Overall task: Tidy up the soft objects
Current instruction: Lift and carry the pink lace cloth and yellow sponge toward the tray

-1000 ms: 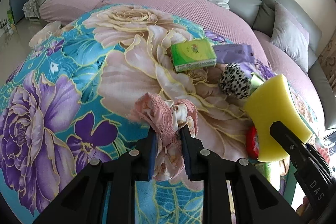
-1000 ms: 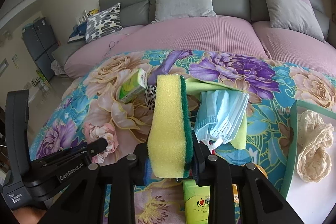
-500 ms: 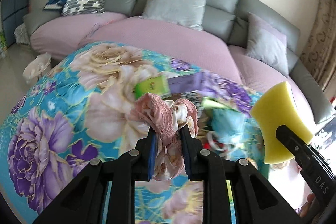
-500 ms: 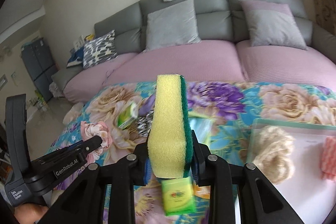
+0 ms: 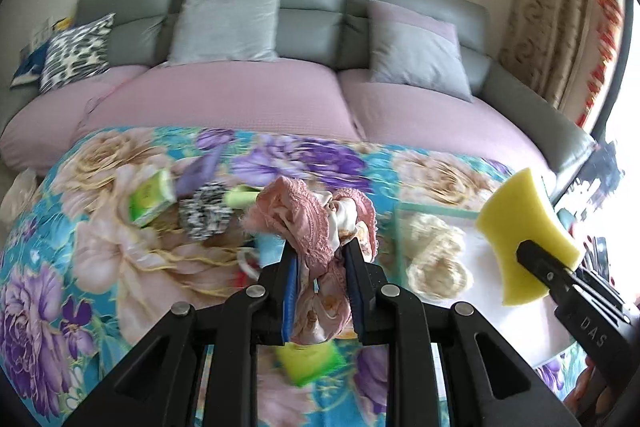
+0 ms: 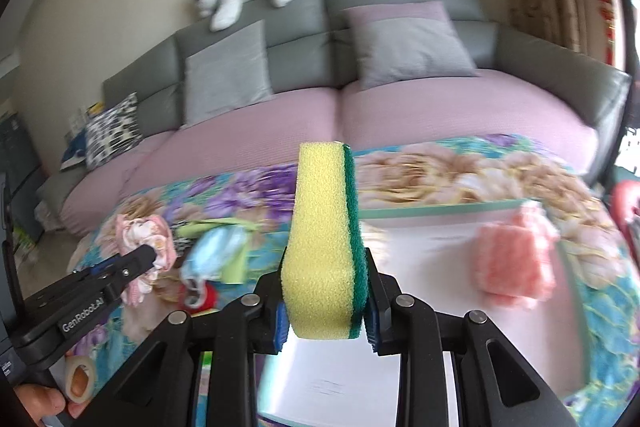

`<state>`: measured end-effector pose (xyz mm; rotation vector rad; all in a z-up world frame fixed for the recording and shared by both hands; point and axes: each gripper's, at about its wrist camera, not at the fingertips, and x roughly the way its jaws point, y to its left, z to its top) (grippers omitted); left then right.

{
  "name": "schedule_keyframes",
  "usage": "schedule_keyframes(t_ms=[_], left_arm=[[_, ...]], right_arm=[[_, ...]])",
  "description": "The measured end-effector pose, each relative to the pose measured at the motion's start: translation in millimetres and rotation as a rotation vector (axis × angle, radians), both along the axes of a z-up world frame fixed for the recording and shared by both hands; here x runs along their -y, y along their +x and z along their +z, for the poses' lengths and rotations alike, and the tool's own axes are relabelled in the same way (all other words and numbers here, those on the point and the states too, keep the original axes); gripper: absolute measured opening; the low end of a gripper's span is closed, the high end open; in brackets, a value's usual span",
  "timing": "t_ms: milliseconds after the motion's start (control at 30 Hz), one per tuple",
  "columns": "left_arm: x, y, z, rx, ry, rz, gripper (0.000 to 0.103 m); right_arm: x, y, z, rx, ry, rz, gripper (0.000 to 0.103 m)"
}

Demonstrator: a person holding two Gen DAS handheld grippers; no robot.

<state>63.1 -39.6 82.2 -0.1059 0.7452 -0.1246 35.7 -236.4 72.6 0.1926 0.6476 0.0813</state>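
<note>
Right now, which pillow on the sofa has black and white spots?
The spotted pillow at the sofa's far left end. The other two pillows are plain grey, with no pattern.

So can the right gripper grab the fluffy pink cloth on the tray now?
Probably not yet. The right gripper is already shut on the sponge, so its jaws are full. The pink cloth lies uncovered on the tray.

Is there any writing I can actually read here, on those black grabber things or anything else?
"GenRobot.AI": on the side of the left gripper, seen from the right wrist.
"DAS": on the body of the right gripper, seen from the left wrist.
Green packet on the floral cloth: print too blurred to read.
Red shapes on the curtain: too blurred to read.
</note>
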Motion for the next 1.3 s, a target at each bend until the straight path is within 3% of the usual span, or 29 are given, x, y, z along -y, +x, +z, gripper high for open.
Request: schedule_keyframes(t_ms=[367, 700, 1300], left_arm=[[78.2, -2.9, -12.4, -0.040, 0.047, -0.169, 0.023], [131.8, -3.3, -39.8, -0.097, 0.094, -0.255, 0.023], [129.5, 18.3, -89.0, -0.204, 0.170, -0.195, 0.023]], right_arm=[[90.9, -31.1, 1.2, -0.009, 0.008, -0.215, 0.031], [141.5, -46.5, -3.1, -0.019, 0.004, -0.318, 0.031], [157.2, -33.3, -40.0, -0.136, 0.029, -0.325, 0.031]])
